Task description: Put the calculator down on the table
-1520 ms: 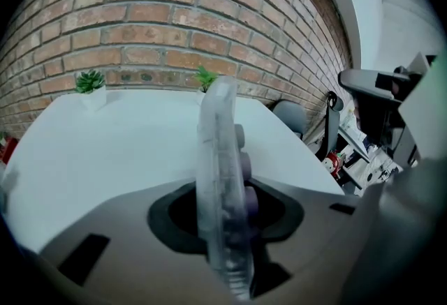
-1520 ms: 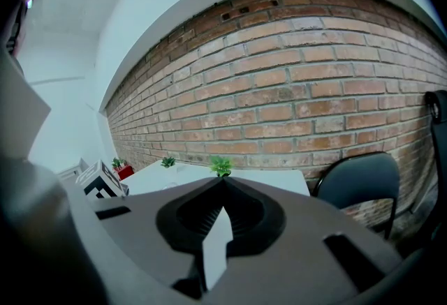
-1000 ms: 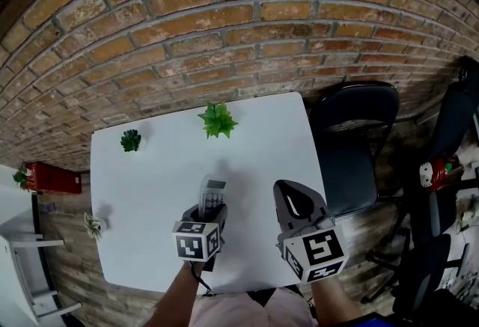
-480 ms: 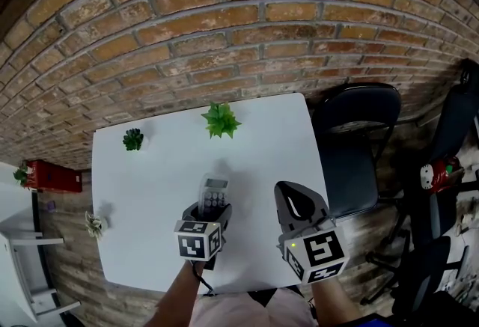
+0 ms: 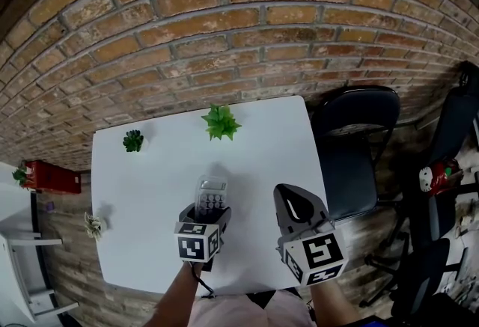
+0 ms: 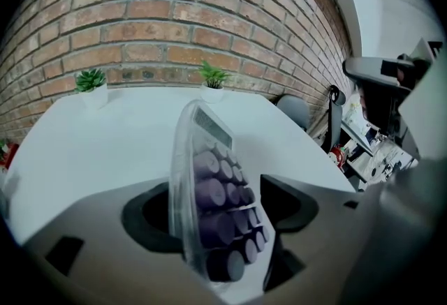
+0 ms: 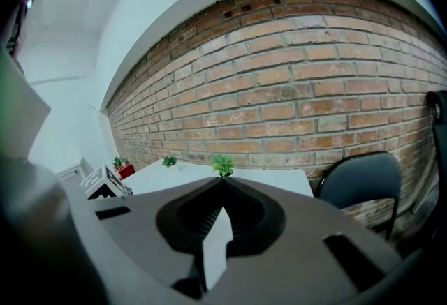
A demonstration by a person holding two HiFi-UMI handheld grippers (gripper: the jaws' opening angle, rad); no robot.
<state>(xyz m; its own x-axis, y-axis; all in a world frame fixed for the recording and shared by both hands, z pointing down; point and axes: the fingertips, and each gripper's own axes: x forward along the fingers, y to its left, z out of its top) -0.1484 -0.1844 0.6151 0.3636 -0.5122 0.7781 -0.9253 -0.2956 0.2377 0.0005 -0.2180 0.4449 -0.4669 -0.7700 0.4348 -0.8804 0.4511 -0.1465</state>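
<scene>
Calculator [image 6: 209, 188] leans between left claw [image 6: 218, 207] jaws that have just been opening.

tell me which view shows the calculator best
The left gripper view: the calculator fills the frame, keys and display clear, between the left tool's jaws, which have just been opening. The head view shows it small, partly behind that tool. The right gripper view misses it.

Soft even light, bright white table [image 5: 150, 191], fisheye-bent edges, dark corners.
</scene>
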